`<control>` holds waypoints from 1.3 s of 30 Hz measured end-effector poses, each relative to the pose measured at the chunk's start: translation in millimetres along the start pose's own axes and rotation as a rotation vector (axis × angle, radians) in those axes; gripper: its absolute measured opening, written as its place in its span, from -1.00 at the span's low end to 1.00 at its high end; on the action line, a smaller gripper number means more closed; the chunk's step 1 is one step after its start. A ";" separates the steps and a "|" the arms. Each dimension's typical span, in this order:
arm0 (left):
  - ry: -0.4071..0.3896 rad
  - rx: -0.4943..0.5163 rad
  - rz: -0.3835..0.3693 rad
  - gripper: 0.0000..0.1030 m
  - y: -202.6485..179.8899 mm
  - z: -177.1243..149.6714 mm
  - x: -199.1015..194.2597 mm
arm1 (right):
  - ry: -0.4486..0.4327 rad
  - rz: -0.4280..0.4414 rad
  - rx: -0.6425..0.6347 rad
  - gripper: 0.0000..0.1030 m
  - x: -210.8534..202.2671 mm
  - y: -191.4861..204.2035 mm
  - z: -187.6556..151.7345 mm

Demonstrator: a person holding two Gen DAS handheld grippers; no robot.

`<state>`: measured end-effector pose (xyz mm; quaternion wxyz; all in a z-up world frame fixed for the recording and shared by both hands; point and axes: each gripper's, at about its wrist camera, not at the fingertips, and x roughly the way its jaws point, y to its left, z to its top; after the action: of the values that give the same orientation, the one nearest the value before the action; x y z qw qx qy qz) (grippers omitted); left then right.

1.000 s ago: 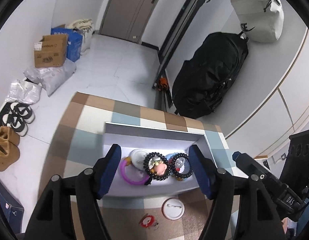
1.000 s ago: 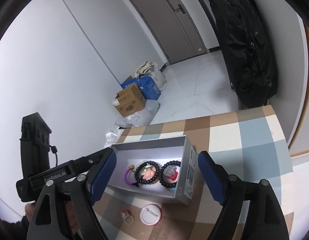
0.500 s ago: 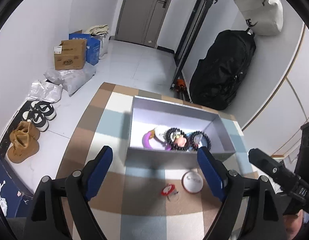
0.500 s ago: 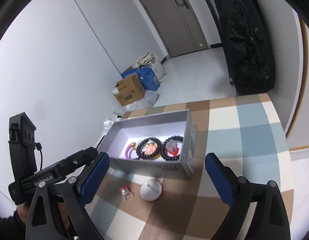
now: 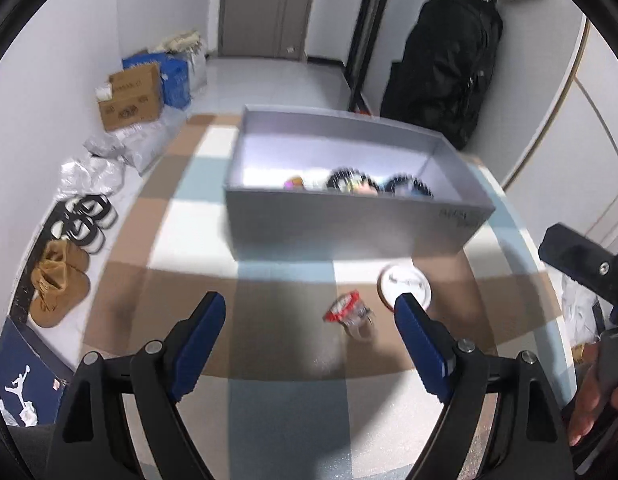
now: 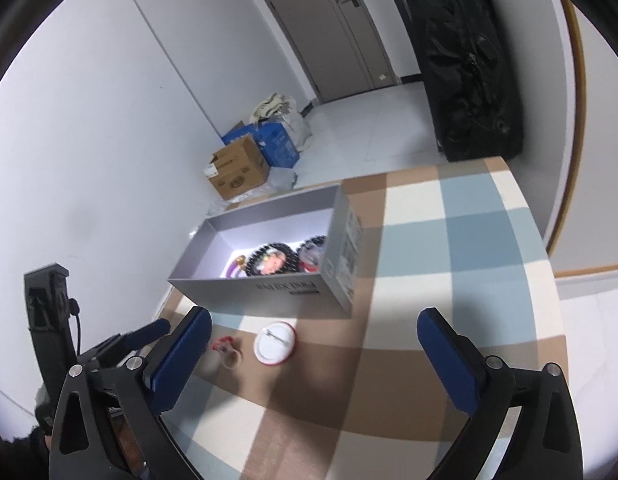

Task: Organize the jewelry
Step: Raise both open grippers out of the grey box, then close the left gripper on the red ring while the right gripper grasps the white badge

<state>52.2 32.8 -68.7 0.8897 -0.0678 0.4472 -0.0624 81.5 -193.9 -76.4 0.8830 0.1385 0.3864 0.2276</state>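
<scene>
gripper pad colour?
Dark blue pads on black arms; clearest in the right wrist view.

Pulled back from the box: left gripper, earlier straddling it, now over the cloth short of the near wall, jaws spread wider, nothing between them but the ring on the cloth. Same with right gripper: withdrawn, jaws just opened further, badge lying between them untouched.

Perhaps Jordan logo, blue box
</scene>
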 end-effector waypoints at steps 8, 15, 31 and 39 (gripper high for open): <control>0.030 -0.001 -0.014 0.61 -3.3 1.7 5.3 | 0.019 -0.025 -0.008 1.00 -2.4 -5.7 -4.9; 0.044 0.012 -0.014 0.31 -10.5 -1.2 10.2 | 0.027 -0.042 0.015 1.00 -5.2 -14.0 -7.1; 0.060 0.033 -0.018 -0.67 -11.9 -3.2 7.9 | 0.050 -0.072 -0.003 1.00 -1.3 -14.3 -11.6; 0.057 -0.006 -0.061 -0.69 -8.3 0.5 5.5 | 0.037 -0.100 -0.036 1.00 1.6 -6.2 -11.3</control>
<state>55.5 23.8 -71.2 0.8739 -0.0822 0.4705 -0.0902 75.9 -197.6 -87.5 0.8884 0.0989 0.4048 0.1929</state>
